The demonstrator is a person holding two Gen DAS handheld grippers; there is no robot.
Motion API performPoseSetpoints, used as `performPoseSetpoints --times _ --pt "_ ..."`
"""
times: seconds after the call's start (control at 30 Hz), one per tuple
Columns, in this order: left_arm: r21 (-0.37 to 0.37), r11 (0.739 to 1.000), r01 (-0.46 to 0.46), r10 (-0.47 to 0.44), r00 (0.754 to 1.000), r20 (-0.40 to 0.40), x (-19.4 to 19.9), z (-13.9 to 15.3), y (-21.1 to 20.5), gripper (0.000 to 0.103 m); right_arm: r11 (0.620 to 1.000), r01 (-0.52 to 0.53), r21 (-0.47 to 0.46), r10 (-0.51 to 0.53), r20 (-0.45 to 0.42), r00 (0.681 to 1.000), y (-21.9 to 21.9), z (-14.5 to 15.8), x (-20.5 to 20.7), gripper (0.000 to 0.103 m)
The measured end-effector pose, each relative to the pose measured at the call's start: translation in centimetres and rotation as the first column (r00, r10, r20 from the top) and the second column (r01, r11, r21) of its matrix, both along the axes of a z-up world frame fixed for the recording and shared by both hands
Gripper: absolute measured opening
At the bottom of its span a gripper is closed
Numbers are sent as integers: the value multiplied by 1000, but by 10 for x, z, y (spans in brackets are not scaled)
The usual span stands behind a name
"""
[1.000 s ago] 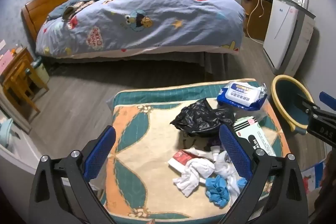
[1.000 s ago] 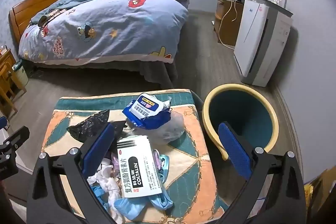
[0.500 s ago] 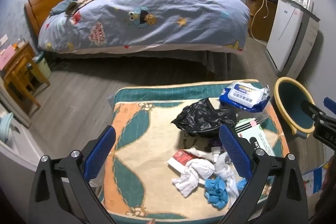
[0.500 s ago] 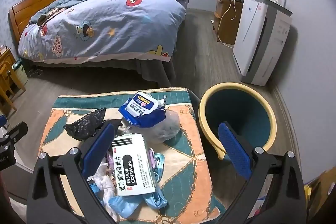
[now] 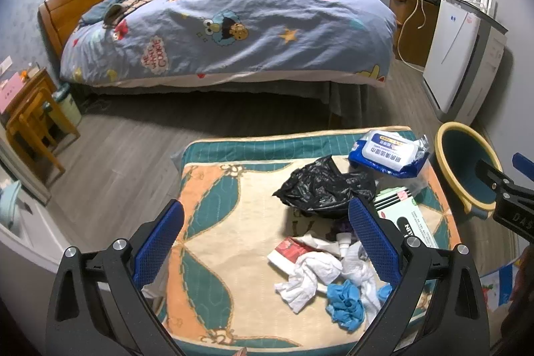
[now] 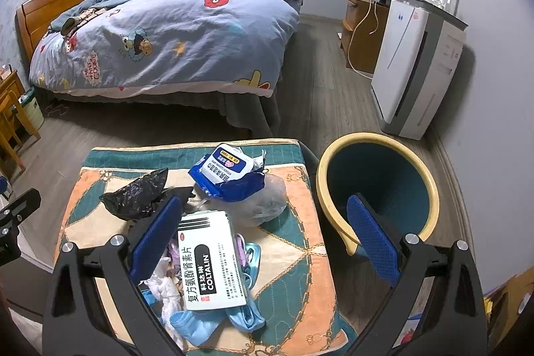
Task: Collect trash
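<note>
Both grippers hang above the near edge of a low surface covered with a patterned mat (image 5: 213,242), and both are wide open, with nothing between the blue pads. The left gripper (image 5: 265,242) is over the near middle of the mat; the right gripper (image 6: 263,241) reaches across the near right corner, one finger over the mat and the other over the bin. Nearest to the near edge lies a blue glove (image 5: 343,304), touching a heap of crumpled white tissues (image 5: 313,276). Just beside them on the right lies a white medicine box (image 6: 210,259), resting on a light blue face mask (image 6: 247,316). Behind these, about the middle of the mat, is a crumpled black plastic bag (image 5: 325,186). At the far right corner a blue wet wipes pack (image 6: 227,175) sits on a clear plastic bag (image 6: 267,206). A round bin (image 6: 377,186) with a yellow rim stands on the floor just beside the right edge. Farther away is a bed (image 5: 227,25) with a cartoon cover, and a white appliance (image 6: 414,65) by the right wall.
</note>
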State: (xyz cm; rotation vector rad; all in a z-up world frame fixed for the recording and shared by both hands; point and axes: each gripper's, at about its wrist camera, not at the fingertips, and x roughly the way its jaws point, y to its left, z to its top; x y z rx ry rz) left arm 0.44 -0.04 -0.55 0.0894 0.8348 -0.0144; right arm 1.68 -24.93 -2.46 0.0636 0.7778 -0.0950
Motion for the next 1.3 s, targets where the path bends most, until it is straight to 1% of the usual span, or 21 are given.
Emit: performPoseSetpoints --times 1.3 --pt "2 1000 0 0 1000 -2 0 1 -1 98 1000 4 1 -4 -19 1000 -2 -4 0 97"
